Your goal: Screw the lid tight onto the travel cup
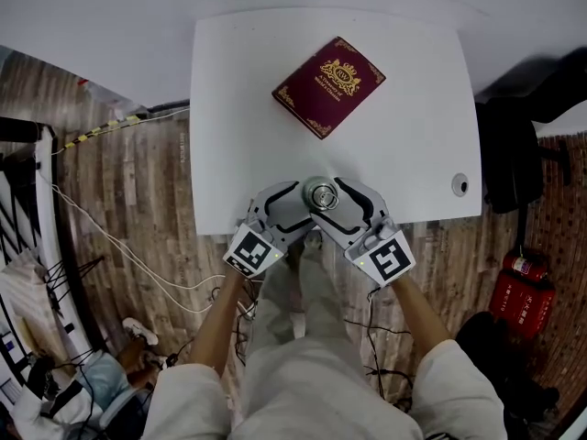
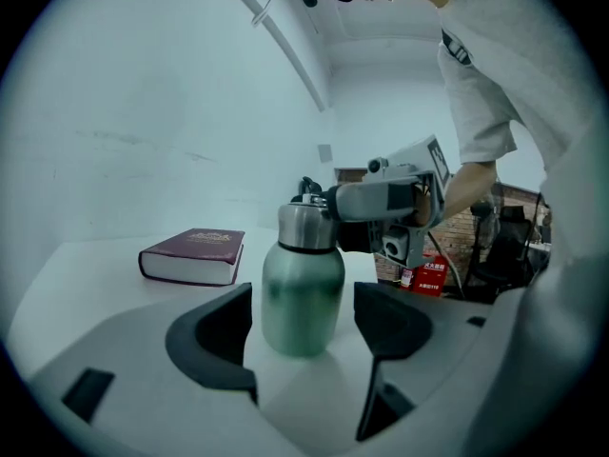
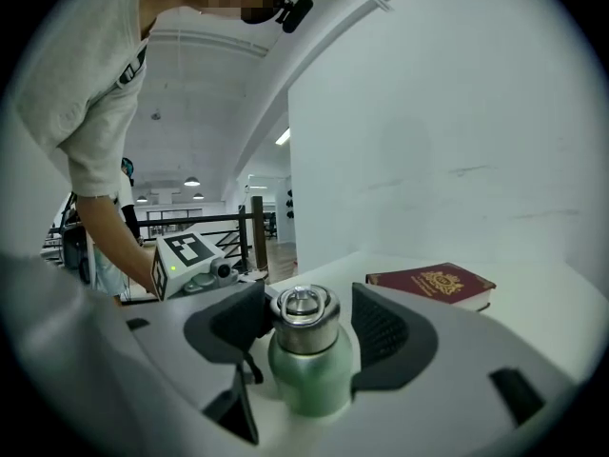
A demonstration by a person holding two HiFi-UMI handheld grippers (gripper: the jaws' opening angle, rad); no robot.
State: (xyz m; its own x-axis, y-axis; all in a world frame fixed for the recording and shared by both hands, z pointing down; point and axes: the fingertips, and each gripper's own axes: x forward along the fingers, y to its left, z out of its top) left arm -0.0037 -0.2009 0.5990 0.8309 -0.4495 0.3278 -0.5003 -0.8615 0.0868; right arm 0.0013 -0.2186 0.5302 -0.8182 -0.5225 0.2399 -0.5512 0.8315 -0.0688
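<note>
Green metal travel cup (image 2: pixel 301 312) wears its silver steel lid (image 3: pixel 303 329). Left gripper (image 2: pixel 304 295) spreads round the cup's body, right gripper (image 3: pixel 307 310) round the lid, neither pinching; tightening likely remains.

This looks like a lab or studio workspace. A white surface (image 1: pixel 229 108) stands on a wood-plank floor (image 1: pixel 119 181) with loose cables (image 1: pixel 128 255). Red fire extinguishers (image 1: pixel 525 287) stand nearby, with bare white walls (image 3: pixel 457 112), a railing (image 3: pixel 190 219) and ceiling lights (image 3: pixel 192 181).

The head view looked steeply down on the cup (image 1: pixel 321 194); both gripper views faced it closely from opposite sides.
</note>
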